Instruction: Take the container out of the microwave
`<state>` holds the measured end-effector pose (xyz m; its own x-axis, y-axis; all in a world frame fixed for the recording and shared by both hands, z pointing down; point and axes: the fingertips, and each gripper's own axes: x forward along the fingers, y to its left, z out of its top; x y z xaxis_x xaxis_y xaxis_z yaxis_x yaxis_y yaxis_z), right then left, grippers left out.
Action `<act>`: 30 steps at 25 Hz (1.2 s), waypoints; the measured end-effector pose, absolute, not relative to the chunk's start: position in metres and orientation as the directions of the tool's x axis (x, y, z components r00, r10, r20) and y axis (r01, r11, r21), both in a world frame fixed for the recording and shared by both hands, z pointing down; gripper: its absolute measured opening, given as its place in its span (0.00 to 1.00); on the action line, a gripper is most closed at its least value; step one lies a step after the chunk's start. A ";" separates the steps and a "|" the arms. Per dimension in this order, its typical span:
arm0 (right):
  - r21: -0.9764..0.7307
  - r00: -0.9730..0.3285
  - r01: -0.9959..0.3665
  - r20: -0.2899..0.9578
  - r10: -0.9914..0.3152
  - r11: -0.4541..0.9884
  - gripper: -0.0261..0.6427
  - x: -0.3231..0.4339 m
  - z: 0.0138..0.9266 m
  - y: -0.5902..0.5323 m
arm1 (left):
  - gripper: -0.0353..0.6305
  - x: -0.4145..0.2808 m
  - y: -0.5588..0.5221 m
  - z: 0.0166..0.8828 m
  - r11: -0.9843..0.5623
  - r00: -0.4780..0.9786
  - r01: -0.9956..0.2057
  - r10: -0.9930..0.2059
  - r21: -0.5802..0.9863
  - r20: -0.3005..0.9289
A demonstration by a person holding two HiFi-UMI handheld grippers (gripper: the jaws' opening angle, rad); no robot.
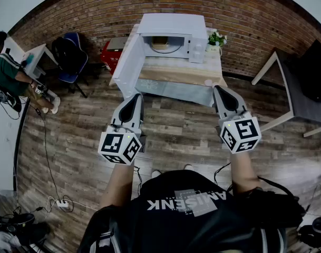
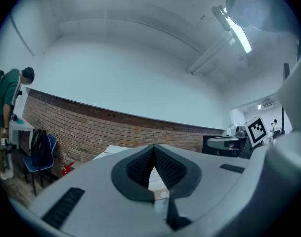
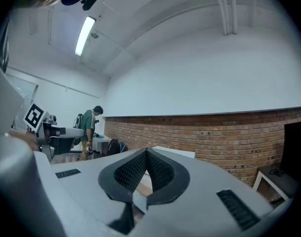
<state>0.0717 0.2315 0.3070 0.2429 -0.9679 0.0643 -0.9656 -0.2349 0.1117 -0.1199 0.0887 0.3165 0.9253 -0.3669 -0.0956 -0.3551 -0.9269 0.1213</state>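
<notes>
A brown container sits inside the open white microwave on a table, too small to tell its long axis or facing. The left gripper and right gripper hover level before the table. The jaws of these 2 are clenched shut on nothing.

We can read only upside-down white lettering on the person's black shirt, seemingly "ANISENK"; the red box's print is too small.
</notes>
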 end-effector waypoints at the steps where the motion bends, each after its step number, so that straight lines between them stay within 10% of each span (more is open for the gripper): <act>1: 0.116 0.243 -0.965 0.064 -0.968 -0.235 0.10 0.071 0.306 0.232 | 0.07 -0.121 0.089 0.316 -0.928 0.926 -0.354 -0.365 0.116 -0.095; 30: 0.151 0.224 -0.965 0.048 -0.973 -0.215 0.10 0.125 0.301 0.255 | 0.07 -0.064 0.114 0.306 -0.903 0.901 -0.420 -0.427 0.091 -0.072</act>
